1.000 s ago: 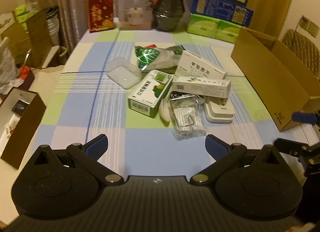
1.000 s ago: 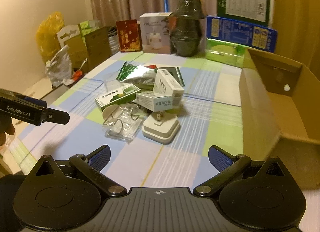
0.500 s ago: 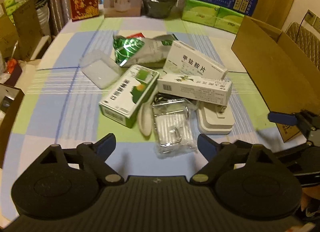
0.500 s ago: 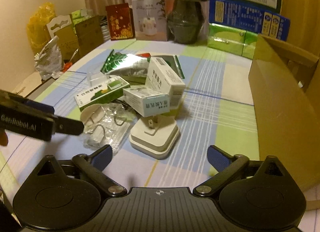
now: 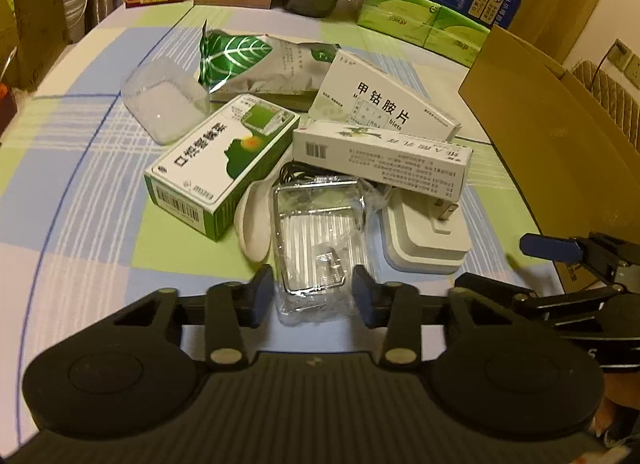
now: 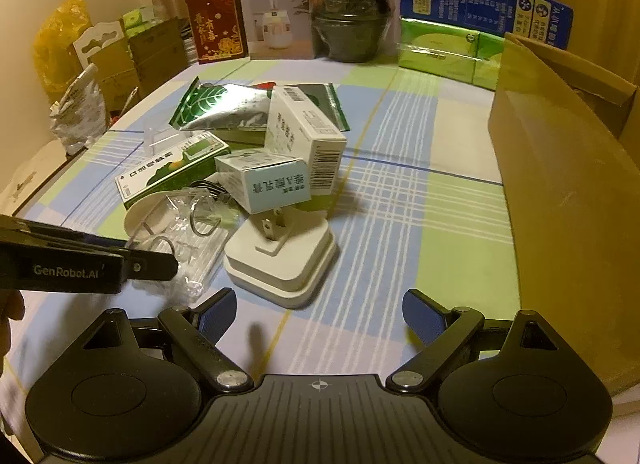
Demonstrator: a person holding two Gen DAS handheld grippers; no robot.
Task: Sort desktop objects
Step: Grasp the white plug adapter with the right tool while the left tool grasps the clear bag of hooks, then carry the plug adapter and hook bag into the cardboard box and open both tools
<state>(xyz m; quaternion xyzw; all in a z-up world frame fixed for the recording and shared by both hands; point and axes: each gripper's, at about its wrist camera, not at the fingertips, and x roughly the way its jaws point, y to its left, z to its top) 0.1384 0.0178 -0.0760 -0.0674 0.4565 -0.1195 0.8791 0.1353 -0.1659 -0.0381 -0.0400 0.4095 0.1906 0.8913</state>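
A pile lies on the checked tablecloth: a clear plastic packet [image 5: 314, 240] of metal rings, a white plug adapter [image 5: 424, 236], a green-and-white box [image 5: 224, 160], two white medicine boxes [image 5: 380, 156] and a leaf-print foil pouch [image 5: 248, 60]. My left gripper [image 5: 314, 294] is low over the near end of the packet. Its jaws are closing and the pads touch the packet's two sides. My right gripper [image 6: 320, 316] hovers just short of the adapter [image 6: 280, 260]. Its jaws are closing slightly but still stand wide with nothing between them.
An open cardboard box [image 6: 560, 184] stands along the right side. At the table's back are a red card [image 6: 216, 24], a white carton [image 6: 280, 12], a wrapped dark pot [image 6: 352, 20] and green tissue packs [image 6: 444, 52]. A clear tray [image 5: 164, 104] lies left of the pile.
My left gripper came down and forward onto the clear packet, and its jaws went from wide to narrow around it. My right gripper moved closer to the pile.
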